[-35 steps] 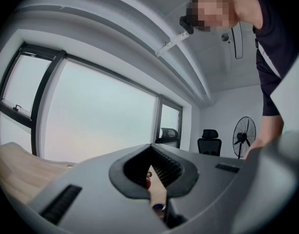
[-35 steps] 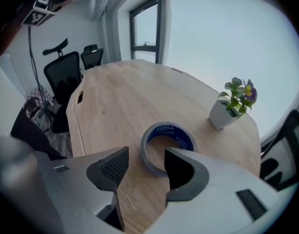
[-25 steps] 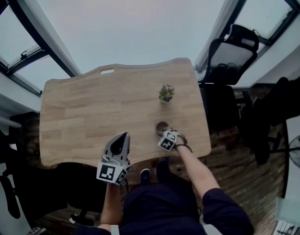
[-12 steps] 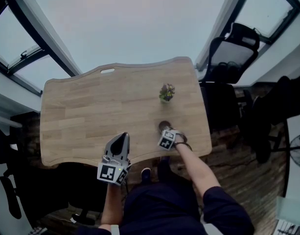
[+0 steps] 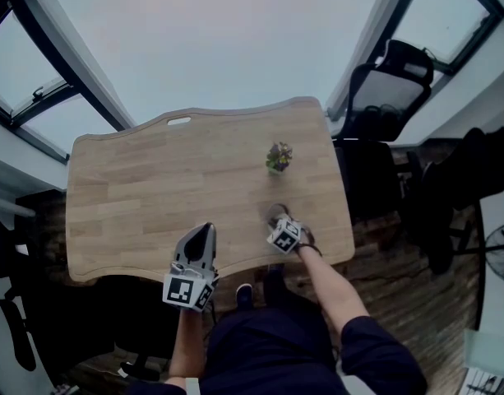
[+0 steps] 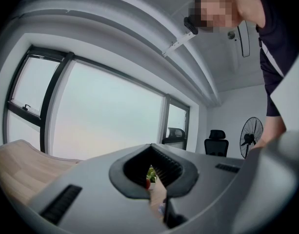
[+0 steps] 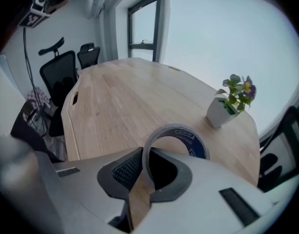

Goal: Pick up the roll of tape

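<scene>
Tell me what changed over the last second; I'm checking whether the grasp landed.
The right gripper has just been closing its jaws and now clamps the wall of the roll of tape. The roll lay flat before and now tilts up. The left gripper, potted plant and table stayed put.

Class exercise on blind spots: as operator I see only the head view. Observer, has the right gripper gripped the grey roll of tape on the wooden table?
Observer: Yes. The right gripper has just been closing its jaws and now clamps the wall of the grey roll of tape, one jaw inside the ring.
Operator: And the left gripper?
Observer: The left gripper has its jaws together, nothing between them.
Operator: Any detail inside the roll?
Observer: Its inner face is blue, with print.
</scene>
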Tool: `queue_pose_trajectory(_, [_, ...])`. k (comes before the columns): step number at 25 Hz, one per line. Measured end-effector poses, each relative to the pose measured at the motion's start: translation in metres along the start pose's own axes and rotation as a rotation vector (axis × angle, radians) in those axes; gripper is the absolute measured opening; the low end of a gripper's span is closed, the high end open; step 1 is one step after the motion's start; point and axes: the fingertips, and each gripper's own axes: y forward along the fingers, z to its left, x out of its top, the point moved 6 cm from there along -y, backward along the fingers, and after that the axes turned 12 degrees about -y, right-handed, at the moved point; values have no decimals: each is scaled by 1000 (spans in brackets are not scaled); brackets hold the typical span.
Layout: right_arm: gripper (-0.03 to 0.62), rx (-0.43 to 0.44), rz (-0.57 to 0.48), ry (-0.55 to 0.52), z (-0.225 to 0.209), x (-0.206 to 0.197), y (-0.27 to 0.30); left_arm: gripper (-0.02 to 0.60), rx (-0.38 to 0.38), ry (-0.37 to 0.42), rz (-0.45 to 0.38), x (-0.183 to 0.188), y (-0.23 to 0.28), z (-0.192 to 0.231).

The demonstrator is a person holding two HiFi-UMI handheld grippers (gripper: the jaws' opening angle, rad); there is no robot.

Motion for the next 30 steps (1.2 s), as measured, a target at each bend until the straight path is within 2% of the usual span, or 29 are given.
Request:
queue_pose_trajectory(3, [40,-59,-91,102,-12,12,-19,6,-6,-8,-3,2,0,3])
queue_pose_trajectory(8, [40,-73,-236,235,-19,28,-41,6,-32,-18,1,3,8,4])
queue_pose_trajectory(15, [40,-150,-389,299,-28,35,-79,6,-84,-4,-4,8,18,-4])
queue_pose_trajectory(19, [40,-206,-421,350,-35,25,-85,6,-94,-5,-3,10,21,-4])
queue_pose_trajectory(26, [40,-294,-517,383,-43,32,-122,6,-106,3,-4,5,27,-6])
queue_pose_trajectory(30, [40,-382,-644,392,-46,35,-152,6,-93,-2,-5,3,30,-3])
